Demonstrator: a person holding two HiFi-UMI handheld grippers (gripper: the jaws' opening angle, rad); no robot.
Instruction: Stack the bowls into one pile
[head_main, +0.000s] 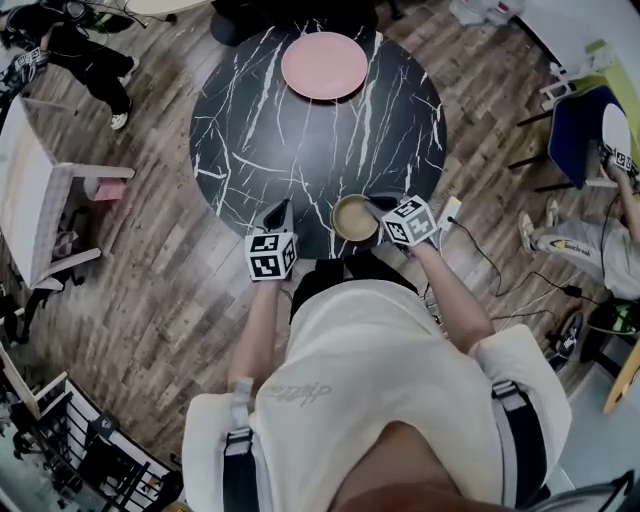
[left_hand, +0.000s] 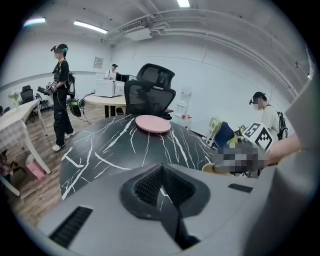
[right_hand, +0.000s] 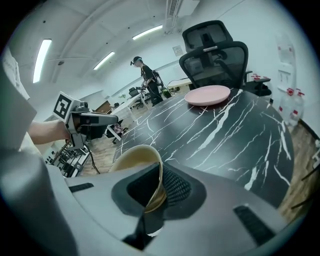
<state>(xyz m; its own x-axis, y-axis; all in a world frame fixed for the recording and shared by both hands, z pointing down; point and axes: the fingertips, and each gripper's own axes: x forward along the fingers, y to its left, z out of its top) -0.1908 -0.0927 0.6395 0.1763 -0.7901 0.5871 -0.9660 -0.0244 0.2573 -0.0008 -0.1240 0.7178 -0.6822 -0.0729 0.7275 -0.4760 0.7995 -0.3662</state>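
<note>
A shallow pink bowl (head_main: 324, 65) rests at the far side of the round black marble table (head_main: 300, 150). My right gripper (head_main: 385, 215) is shut on the rim of a tan bowl (head_main: 353, 217) at the table's near edge. In the right gripper view the tan bowl (right_hand: 137, 160) has its wall pinched between the jaws of the right gripper (right_hand: 152, 200), tilted on edge, and the pink bowl (right_hand: 207, 95) lies well beyond it. My left gripper (head_main: 278, 215) hangs to the left of the tan bowl, apart from it. In its own view the left gripper (left_hand: 161, 187) is shut with nothing between the jaws.
A black office chair (right_hand: 215, 55) stands behind the table's far edge. A person (left_hand: 61, 95) stands on the wooden floor far left, and another sits at the right by a blue chair (head_main: 578, 130). A white table (head_main: 30, 200) stands to the left. Cables (head_main: 490, 265) trail on the floor to the right.
</note>
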